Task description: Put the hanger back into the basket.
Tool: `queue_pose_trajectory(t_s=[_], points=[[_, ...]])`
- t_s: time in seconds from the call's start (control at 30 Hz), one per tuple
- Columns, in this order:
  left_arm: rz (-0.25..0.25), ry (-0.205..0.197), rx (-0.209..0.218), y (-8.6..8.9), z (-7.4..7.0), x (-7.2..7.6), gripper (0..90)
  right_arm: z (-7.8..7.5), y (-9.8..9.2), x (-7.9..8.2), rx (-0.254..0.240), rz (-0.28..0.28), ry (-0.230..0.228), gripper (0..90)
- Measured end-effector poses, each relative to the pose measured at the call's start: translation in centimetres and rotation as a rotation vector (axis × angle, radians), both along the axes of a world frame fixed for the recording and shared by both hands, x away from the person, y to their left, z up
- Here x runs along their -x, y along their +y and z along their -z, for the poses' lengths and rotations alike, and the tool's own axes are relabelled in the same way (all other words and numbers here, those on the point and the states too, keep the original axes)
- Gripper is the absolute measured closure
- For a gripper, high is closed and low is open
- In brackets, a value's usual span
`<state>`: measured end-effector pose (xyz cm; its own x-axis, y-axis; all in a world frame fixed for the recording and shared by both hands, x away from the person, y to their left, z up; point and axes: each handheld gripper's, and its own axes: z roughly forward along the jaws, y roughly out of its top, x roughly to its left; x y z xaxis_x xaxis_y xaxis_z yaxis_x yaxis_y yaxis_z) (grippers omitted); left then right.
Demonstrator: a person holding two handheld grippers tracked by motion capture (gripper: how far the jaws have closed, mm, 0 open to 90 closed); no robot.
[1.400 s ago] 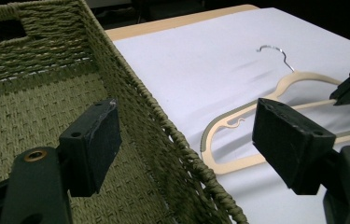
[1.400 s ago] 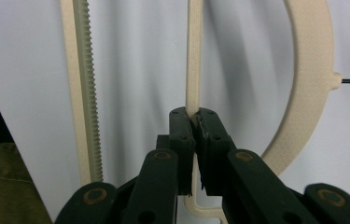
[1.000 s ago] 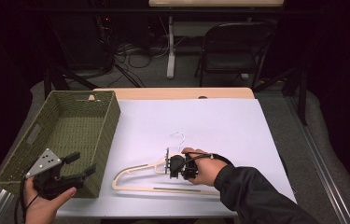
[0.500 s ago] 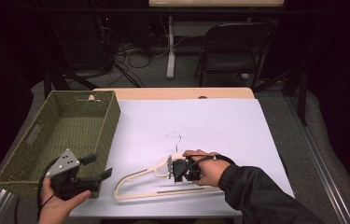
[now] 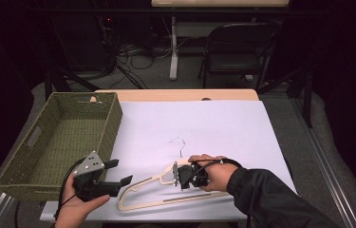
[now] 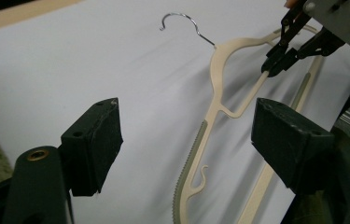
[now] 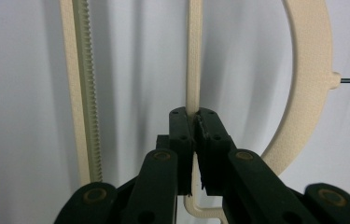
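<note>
Right gripper (image 5: 183,176) is clamped on a thin bar of the cream hanger (image 5: 153,192) lying on the white surface (image 5: 223,128), while left gripper (image 5: 123,179) hovers wide open near the hanger's end.

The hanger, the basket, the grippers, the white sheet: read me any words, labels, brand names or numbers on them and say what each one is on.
None: no readable text in any view.
The cream hanger is plain, with only a ribbed strip.
The green woven basket, white sheet and both grippers, left and right, carry no letters, numbers or signs.
</note>
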<state>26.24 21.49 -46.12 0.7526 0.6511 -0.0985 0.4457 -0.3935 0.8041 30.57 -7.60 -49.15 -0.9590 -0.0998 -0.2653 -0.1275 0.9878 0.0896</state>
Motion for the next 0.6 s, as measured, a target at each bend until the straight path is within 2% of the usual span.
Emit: queue_pose_trajectory(t_s=[0.1, 0.13, 0.3, 0.43, 0.6], points=[[0.020, 0.010, -0.018, -0.6, 0.1, -0.5, 26.1, -0.1, -0.2, 0.1, -0.008, -0.008, -0.013, 85.7], [0.031, 0.027, -0.027, -1.2, 0.3, -1.0, 26.5, -0.2, -0.2, 0.2, -0.010, 0.001, -0.012, 85.7], [0.059, 0.061, -0.018, -2.2, 0.8, -2.2, 30.4, -0.4, -0.5, 0.3, -0.018, -0.005, -0.025, 85.6], [0.107, 0.114, -0.012, -3.7, 1.4, -3.6, 33.2, -0.6, -0.9, 0.5, -0.016, -0.011, -0.047, 85.6], [0.131, 0.151, -0.008, -4.7, 1.9, -4.7, 33.5, -0.6, -1.0, 0.6, -0.019, -0.008, -0.052, 85.7]])
